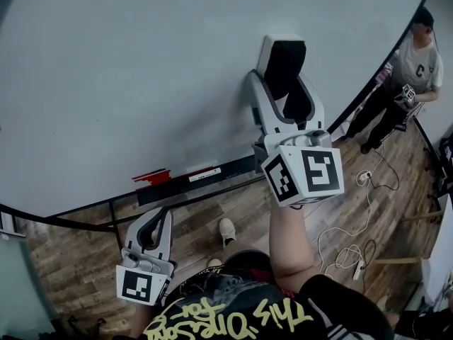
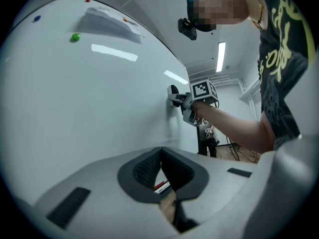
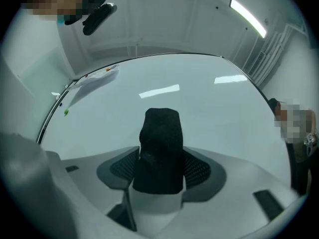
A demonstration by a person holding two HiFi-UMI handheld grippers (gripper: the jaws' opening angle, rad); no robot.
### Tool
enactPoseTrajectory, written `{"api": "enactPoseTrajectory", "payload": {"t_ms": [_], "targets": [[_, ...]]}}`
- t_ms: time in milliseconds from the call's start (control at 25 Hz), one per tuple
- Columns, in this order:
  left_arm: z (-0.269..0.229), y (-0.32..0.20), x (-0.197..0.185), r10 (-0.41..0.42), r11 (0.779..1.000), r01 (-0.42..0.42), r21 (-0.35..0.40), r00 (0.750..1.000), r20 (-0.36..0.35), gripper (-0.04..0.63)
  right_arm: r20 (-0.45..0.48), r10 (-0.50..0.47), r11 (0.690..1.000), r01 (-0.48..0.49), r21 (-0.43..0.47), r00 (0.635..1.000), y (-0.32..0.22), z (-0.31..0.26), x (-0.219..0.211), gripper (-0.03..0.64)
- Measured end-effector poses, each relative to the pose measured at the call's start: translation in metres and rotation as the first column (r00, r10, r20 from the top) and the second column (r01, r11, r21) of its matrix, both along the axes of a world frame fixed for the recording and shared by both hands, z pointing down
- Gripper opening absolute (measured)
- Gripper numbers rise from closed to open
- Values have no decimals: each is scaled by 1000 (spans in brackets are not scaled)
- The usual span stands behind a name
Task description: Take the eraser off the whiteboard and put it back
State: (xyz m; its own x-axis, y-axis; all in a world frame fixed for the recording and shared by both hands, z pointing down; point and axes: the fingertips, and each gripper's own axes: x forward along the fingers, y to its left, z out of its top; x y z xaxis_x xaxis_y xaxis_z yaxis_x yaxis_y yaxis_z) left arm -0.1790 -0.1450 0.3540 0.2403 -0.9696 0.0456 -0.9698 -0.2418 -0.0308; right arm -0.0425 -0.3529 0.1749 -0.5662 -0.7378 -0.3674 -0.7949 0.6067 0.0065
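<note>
The eraser (image 1: 284, 57), a white body with a black felt face, is held between the jaws of my right gripper (image 1: 283, 83), which is shut on it. Its far end is at the whiteboard (image 1: 141, 62); I cannot tell whether it touches. In the right gripper view the eraser (image 3: 159, 143) stands up between the dark pads (image 3: 202, 169), pointing at the board. My left gripper (image 1: 153, 234) hangs low near the floor, shut and holding nothing. The left gripper view shows its jaws meeting at the tip (image 2: 160, 169) and the right gripper (image 2: 175, 94) at the board.
A dark tray (image 1: 205, 180) runs along the board's lower edge, with a red item (image 1: 151, 176) on it. A green magnet (image 2: 75, 37) and a sheet of paper (image 2: 110, 22) are on the board. Another person (image 1: 414, 66) stands at the right. Cables (image 1: 354, 250) lie on the wooden floor.
</note>
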Motion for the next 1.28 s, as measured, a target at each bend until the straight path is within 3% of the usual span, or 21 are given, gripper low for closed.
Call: {"api": "enactPoseTrajectory", "payload": {"t_ms": [1280], "targets": [[-3,14,8,37,999,-37,14,999,22,8,25,13,1000,-13,6,1000,24,7,23,258]]}}
